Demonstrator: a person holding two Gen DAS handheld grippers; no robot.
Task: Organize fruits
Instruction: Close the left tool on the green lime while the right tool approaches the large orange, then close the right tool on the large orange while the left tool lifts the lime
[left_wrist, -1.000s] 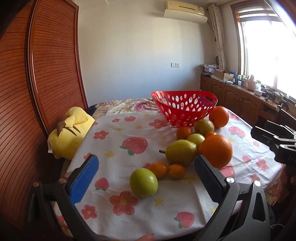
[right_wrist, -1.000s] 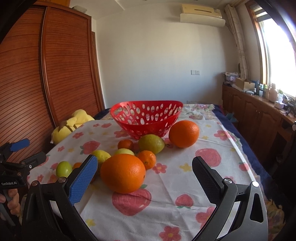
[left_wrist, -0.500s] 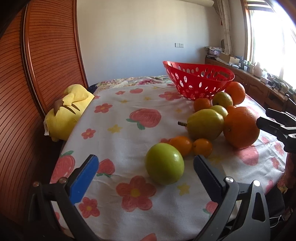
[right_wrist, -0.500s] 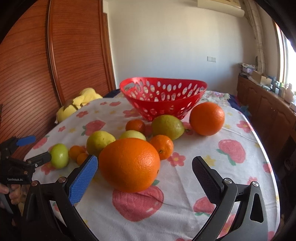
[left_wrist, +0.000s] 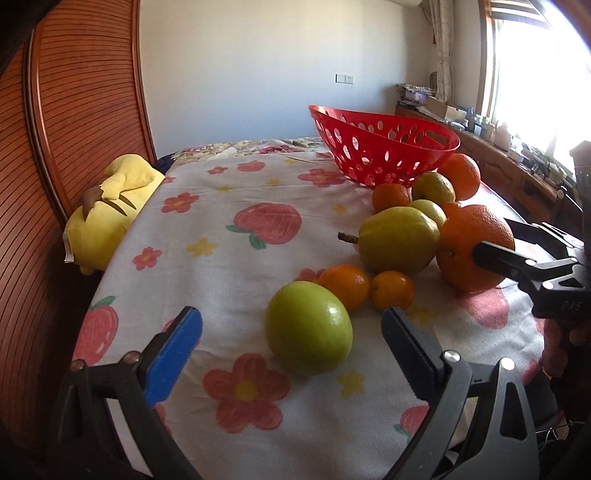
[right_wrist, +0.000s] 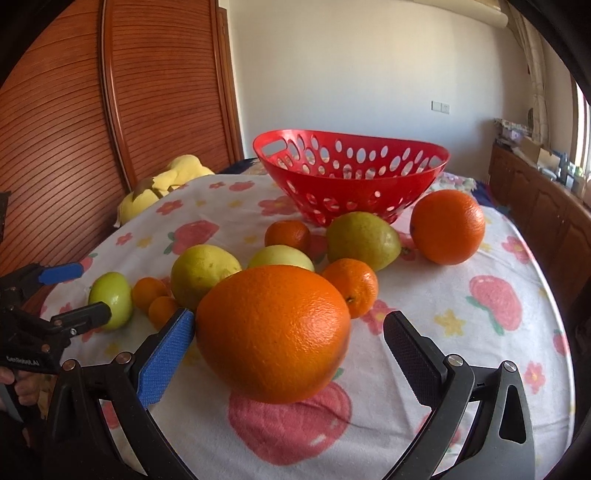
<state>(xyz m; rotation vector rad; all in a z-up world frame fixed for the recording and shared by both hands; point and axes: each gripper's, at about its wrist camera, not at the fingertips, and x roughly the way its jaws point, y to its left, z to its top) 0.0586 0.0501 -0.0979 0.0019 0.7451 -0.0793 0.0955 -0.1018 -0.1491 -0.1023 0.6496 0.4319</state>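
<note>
A green apple lies on the flowered tablecloth between the fingers of my left gripper. Its jaws are closing, with neither pad on the apple. A big orange sits between the fingers of my right gripper; the blue pad is close to its left side and the black pad stands apart. Behind them lie a pear, small tangerines, a second pear and a second big orange. At the back stands the red perforated basket, nothing showing inside it.
A yellow plush toy lies off the table's left edge against a ribbed wooden panel. A wooden sideboard runs along the right wall under the window. The cloth drops away at the near edge.
Both grippers have come down and forward. The apple now sits between the left fingers and the big orange between the right fingers. No fruit has moved.
</note>
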